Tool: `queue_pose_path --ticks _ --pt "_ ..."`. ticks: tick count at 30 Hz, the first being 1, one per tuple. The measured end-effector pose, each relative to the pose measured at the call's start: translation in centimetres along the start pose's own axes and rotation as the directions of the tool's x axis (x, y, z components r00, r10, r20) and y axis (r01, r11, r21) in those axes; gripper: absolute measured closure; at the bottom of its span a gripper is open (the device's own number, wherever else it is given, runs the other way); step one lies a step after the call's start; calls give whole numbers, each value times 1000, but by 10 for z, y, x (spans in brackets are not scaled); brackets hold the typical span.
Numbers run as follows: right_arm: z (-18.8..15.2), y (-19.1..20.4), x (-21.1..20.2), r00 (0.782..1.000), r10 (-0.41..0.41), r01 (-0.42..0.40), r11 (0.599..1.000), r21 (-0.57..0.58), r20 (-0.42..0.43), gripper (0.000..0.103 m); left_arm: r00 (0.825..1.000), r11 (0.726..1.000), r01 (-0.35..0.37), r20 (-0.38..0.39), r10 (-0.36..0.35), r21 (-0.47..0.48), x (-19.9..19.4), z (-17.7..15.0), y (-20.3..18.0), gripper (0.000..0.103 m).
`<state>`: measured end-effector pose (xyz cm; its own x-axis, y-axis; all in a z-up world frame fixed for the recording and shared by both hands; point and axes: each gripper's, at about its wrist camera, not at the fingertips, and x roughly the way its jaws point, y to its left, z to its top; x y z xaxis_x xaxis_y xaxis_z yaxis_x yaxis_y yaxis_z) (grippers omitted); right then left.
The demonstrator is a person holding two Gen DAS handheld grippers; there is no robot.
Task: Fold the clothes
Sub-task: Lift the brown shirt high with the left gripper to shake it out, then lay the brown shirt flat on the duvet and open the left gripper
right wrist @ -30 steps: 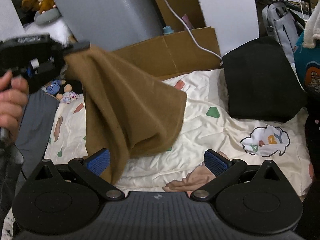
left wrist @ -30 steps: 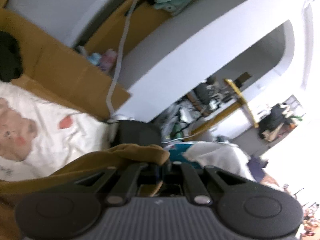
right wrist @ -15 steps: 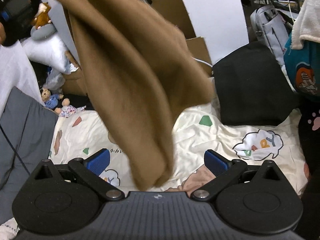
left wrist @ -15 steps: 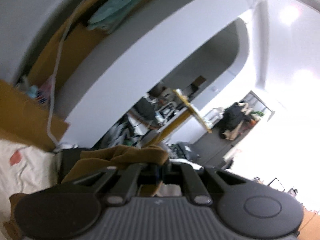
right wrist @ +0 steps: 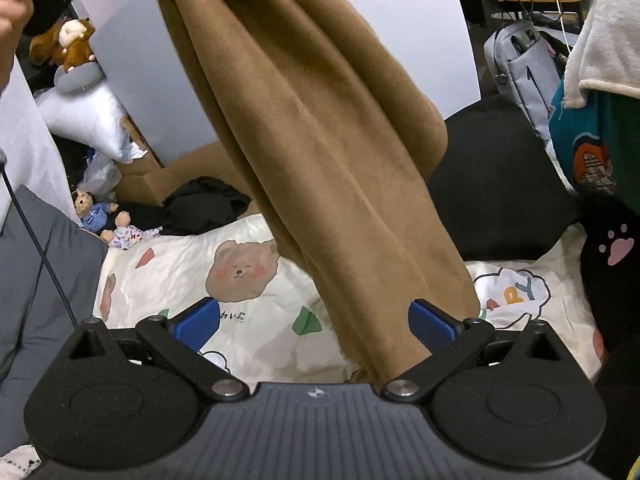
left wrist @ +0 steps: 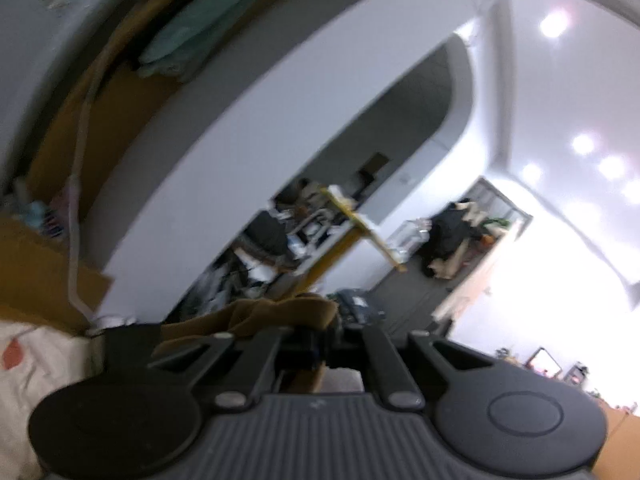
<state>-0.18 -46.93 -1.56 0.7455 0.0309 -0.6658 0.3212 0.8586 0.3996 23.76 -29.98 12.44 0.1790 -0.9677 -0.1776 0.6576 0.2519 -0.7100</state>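
Note:
A brown garment point(right wrist: 320, 140) hangs long from the top of the right wrist view down to the bed sheet point(right wrist: 168, 276). My left gripper point(left wrist: 326, 346) is shut on its bunched upper edge point(left wrist: 280, 316) and is held high, facing the room and ceiling. My right gripper point(right wrist: 316, 324) stands open low over the sheet, its blue pads point(right wrist: 198, 322) wide apart. The garment's lower end hangs between the pads, nearer the right one. A hand point(right wrist: 12, 8) shows at the top left of the right wrist view.
A black cushion point(right wrist: 500, 176) lies at the right of the bed, dark clothing point(right wrist: 204, 204) and cardboard point(right wrist: 168, 168) behind it. Soft toys point(right wrist: 100, 220) sit at the left by a grey pillow point(right wrist: 40, 272). A backpack point(right wrist: 524, 76) stands far right.
My left gripper has lifted the brown garment higher, so it now hangs stretched out. Its lower end has come down between my right gripper's open pads.

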Motion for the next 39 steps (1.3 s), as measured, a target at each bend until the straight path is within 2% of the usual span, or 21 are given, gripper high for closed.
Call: queue_pose_path --ticks 3,6,9,12,13,16,19,22,24,30,34,37,39 --pt "-1 1 5 1000 -8 8 1000 -3 -11 0 992 991 -124 -18 123 -51 -13 -12 43 101" --pt "-3 2 10 1000 -17 16 1000 -7 -25 0 970 963 -242 -28 241 -117 -34 -21 89 101" --pt "-4 4 15 999 -25 25 1000 -11 -39 0 939 921 -341 -19 344 -188 -62 -21 130 101" --pt "-5 5 20 998 -33 33 999 -16 -53 0 884 849 -455 -26 466 -269 -95 -16 170 101" --pt "-6 6 22 998 -36 35 999 -18 -58 0 858 815 -498 -31 513 -295 -110 -15 184 101" --pt "-7 7 27 996 -45 43 999 -22 -71 0 801 739 -565 -28 598 -366 -148 -13 216 101" --pt "-8 9 32 995 -53 51 998 -27 -85 0 758 684 -595 -12 652 -422 -184 -9 238 101" --pt "-10 10 37 993 -62 59 998 -32 -99 0 724 648 -615 6 690 -449 -216 -4 250 101" --pt "-11 11 41 992 -68 65 997 -35 -108 0 706 629 -625 7 708 -462 -230 -2 256 101" --pt "-14 14 50 989 -81 75 996 -48 -128 0 617 527 -685 -16 787 -503 -278 -5 275 101" --pt "-16 16 52 987 -86 79 995 -60 -136 0 570 492 -708 0 821 -507 -294 -3 283 101" --pt "-17 16 56 985 -96 89 994 -57 -145 0 554 469 -727 -25 832 -501 -292 -6 286 100" --pt "-18 17 59 983 -99 91 994 -61 -152 0 560 462 -733 -57 827 -499 -287 -9 288 92"
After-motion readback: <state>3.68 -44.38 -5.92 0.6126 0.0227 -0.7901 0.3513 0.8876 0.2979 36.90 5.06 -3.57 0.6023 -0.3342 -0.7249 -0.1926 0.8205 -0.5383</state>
